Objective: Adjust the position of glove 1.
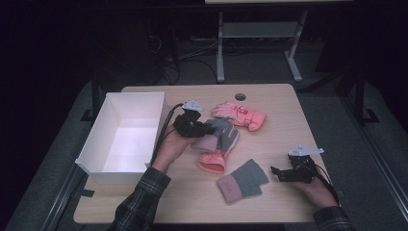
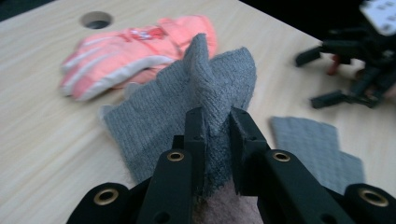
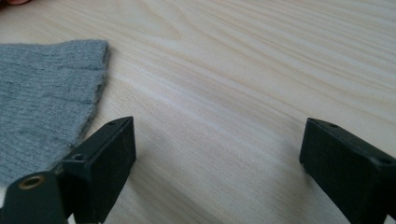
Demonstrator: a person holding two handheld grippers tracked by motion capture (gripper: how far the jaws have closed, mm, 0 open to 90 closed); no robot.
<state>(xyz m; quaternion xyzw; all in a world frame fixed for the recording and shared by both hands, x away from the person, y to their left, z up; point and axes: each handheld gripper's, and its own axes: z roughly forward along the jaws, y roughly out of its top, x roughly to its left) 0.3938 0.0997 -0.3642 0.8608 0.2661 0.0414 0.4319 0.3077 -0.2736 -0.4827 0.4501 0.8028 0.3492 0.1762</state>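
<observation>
Grey mitten pinched and lifted, box waiting at my left

My left gripper (image 2: 217,122) clamps a fold of the grey knit mitten (image 2: 187,107), raised over the coral glove (image 1: 213,161) beside the white box (image 1: 98,132) — my right gripper (image 1: 280,173) rests with jaws wide and empty by the second mitten (image 1: 243,181).

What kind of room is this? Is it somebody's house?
Probably not a house: it looks like a lab or workroom. A plain wooden table stands on grey carpet, cables trail on the floor behind, and another desk's metal legs show beyond. The left claw pinches a grey glove.
</observation>
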